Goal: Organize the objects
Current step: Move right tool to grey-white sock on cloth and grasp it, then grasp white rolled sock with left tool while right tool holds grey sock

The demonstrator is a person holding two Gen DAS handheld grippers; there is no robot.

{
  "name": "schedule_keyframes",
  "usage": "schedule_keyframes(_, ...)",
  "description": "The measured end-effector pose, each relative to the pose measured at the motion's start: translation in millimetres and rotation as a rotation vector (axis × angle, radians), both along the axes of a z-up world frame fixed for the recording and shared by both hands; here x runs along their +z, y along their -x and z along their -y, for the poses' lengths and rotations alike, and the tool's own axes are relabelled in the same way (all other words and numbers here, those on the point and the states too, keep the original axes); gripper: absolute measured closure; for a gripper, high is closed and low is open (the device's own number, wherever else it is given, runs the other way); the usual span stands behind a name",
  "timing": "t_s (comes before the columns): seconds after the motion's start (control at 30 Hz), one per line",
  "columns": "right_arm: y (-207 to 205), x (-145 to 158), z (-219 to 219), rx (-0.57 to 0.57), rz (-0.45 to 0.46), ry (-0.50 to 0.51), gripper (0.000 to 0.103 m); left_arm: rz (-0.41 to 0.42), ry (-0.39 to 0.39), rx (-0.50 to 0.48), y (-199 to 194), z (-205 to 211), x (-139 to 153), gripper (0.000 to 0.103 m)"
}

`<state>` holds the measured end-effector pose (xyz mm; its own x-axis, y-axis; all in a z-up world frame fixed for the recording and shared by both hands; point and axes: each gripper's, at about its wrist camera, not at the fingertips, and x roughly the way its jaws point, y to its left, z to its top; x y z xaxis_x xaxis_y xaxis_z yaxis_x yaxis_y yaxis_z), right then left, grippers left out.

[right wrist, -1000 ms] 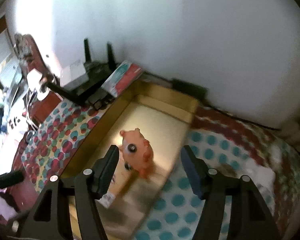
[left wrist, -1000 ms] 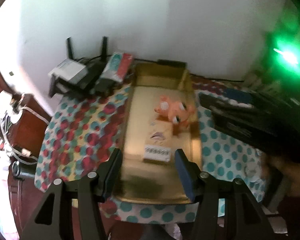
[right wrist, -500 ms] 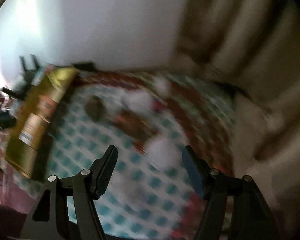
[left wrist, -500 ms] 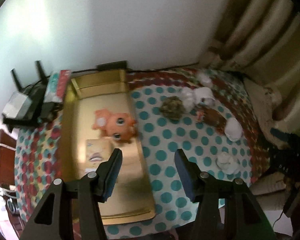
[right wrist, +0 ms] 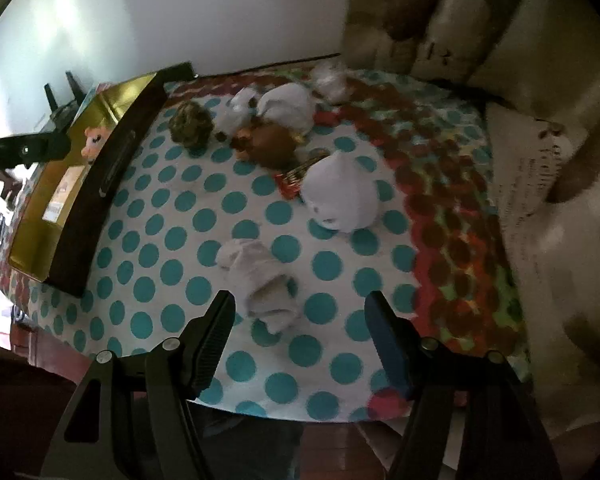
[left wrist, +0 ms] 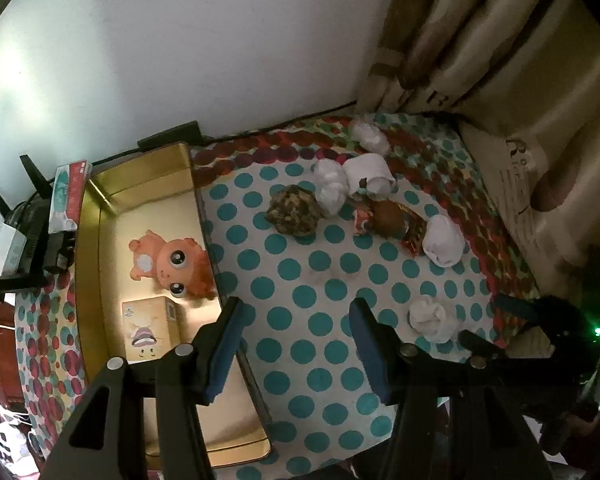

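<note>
A gold tray (left wrist: 96,216) on the left holds an orange toy (left wrist: 172,260) and a small tan box (left wrist: 148,328). On the polka-dot cloth lie several white rolled socks (right wrist: 342,196), one crumpled near me (right wrist: 260,280), a mottled dark ball (left wrist: 296,210) and a brown toy on a red wrapper (left wrist: 388,220). My left gripper (left wrist: 296,348) is open and empty above the cloth by the tray's right wall. My right gripper (right wrist: 302,344) is open and empty just in front of the crumpled sock; it also shows in the left wrist view (left wrist: 496,328).
A router with antennas and a flat packet (left wrist: 66,196) sit left of the tray. A beige curtain (left wrist: 500,40) hangs at the right, a white wall behind. The table's front edge (right wrist: 260,404) is under my right gripper.
Both grippers have swung right, from over the gold tray to the cloth with the socks. Both stayed open and empty.
</note>
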<state>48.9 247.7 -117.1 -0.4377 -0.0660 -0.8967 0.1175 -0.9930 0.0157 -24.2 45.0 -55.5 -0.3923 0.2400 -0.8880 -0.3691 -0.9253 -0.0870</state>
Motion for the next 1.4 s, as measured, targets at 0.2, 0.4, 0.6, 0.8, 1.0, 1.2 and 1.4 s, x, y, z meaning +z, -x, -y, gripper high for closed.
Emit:
schedule_keyframes(0.2,13,-16,12,0.022,0.024,0.015,0.038,0.019,0.018,0.018,1,2,-5,0.047)
schedule_keyframes(0.4,23,-29,20,0.036,0.055,0.032,0.038,0.027,0.031,0.048,2,7,-7,0.047)
schedule_keyframes(0.6,28,-37,25,0.050,0.067,0.030,0.048,0.037,0.048,0.054,7,4,-9,0.047)
schedule_keyframes(0.8,30,-43,26,0.073,0.079,0.035,0.063,0.047,0.063,0.038,13,-6,-13,0.047)
schedule_keyframes(1.0,29,-38,25,0.100,0.057,0.030,0.078,0.052,0.072,-0.005,19,-26,-16,0.047)
schedule_keyframes(1.2,18,-20,10,0.059,0.010,0.047,0.078,0.063,0.061,-0.130,21,-70,-23,0.047)
schedule_keyframes(1.4,9,-11,-24,-0.049,-0.004,0.065,0.078,0.110,-0.006,-0.274,23,-119,-36,0.045)
